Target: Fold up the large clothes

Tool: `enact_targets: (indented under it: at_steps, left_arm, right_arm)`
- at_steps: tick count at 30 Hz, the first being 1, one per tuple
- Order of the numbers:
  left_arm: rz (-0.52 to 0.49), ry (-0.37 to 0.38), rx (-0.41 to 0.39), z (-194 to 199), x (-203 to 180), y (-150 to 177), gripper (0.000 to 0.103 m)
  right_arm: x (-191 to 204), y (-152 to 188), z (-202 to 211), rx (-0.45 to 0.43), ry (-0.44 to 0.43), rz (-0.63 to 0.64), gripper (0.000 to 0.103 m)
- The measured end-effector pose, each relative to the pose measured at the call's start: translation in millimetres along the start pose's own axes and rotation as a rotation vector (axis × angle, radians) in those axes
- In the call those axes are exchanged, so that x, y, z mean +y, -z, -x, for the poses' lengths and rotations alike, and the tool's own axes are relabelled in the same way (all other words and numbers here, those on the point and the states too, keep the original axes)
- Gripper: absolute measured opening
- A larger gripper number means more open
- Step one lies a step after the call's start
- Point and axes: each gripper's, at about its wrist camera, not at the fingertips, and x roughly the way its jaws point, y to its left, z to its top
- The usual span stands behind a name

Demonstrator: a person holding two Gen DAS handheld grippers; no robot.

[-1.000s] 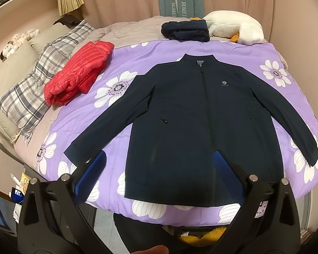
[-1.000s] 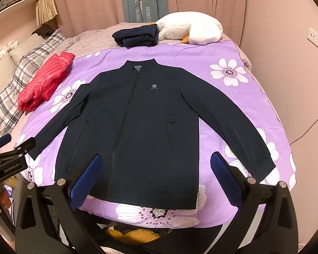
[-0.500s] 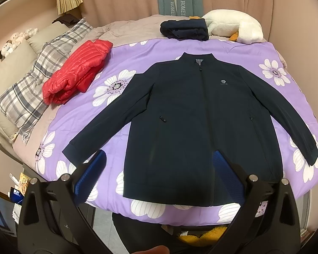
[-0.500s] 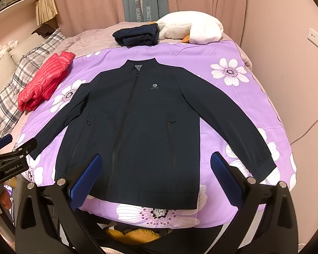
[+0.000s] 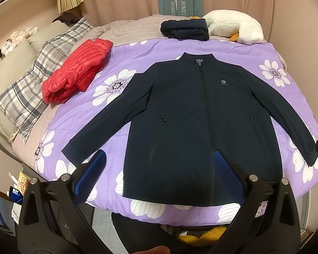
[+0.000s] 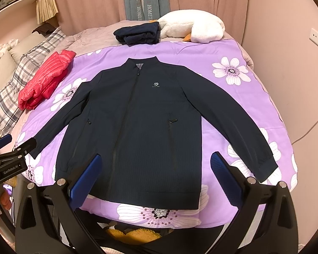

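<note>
Purple floral bedspread (image 5: 125, 63) carries a navy jacket (image 5: 197, 122) flat, zipped, sleeves out. Left gripper (image 5: 159, 173) and right gripper (image 6: 156, 173) hover at the near edge, jaws apart, empty.

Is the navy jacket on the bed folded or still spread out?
Spread out: the navy jacket lies flat, front up and zipped, both sleeves angled outward on the purple floral bedspread.

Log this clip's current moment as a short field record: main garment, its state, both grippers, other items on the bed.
garment: navy jacket
state: spread flat, front up, zipped, sleeves out, unfolded
surface: purple floral cover
left gripper: open, holding nothing, near the hem
right gripper: open, holding nothing, near the hem
other items: red puffer, folded; dark folded garment; white plush; plaid pillow
</note>
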Motion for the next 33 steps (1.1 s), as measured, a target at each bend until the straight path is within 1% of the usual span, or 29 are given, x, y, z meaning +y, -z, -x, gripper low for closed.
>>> enact_targets:
  at_steps: [17,19,21,23,24,25,26,27,28,29,30,31,32,33]
  left_arm:
    - [0.011,0.021,0.020,-11,6,-2,0.101]
    - [0.020,0.038,0.022,-14,9,-2,0.101]
    - [0.044,0.071,0.024,-19,15,-5,0.101]
    - [0.097,0.151,0.032,-32,26,-6,0.101]
    - [0.135,0.196,0.037,-40,34,-6,0.101]
    - [0.174,0.240,0.041,-48,41,-5,0.101]
    - [0.250,0.314,0.054,-66,57,-1,0.101]
    - [0.291,0.352,0.055,-75,64,3,0.101]
    - [0.342,0.397,0.048,-87,75,7,0.101]
    - [0.433,0.451,0.029,-105,95,18,0.101]
    - [0.483,0.467,0.020,-113,104,23,0.101]
    - [0.545,0.479,0.007,-123,117,31,0.101]
    - [0.621,0.479,-0.009,-136,134,42,0.101]
    - [0.682,0.459,-0.011,-147,148,52,0.101]
  right_arm:
    - [6,-6,-9,0.022,0.000,0.007,0.102]
    - [7,-7,-11,0.024,-0.003,0.011,0.102]
    - [7,-8,-12,-0.004,-0.043,0.013,0.102]
    - [5,-9,-9,-0.091,-0.113,0.014,0.102]
    - [1,-6,-6,-0.207,-0.168,0.009,0.102]
    - [-1,-4,-6,-0.274,-0.193,0.006,0.102]
    - [-4,1,-7,-0.354,-0.228,0.000,0.102]
    - [-7,10,-13,-0.449,-0.300,-0.003,0.102]
    - [-8,17,-22,-0.498,-0.366,0.004,0.102]
    - [-8,24,-35,-0.516,-0.435,0.019,0.102]
    - [-5,27,-47,-0.500,-0.476,0.030,0.102]
    - [-2,31,-60,-0.464,-0.502,0.034,0.102]
    - [5,34,-80,-0.393,-0.527,0.032,0.102]
    - [9,35,-91,-0.353,-0.543,0.030,0.102]
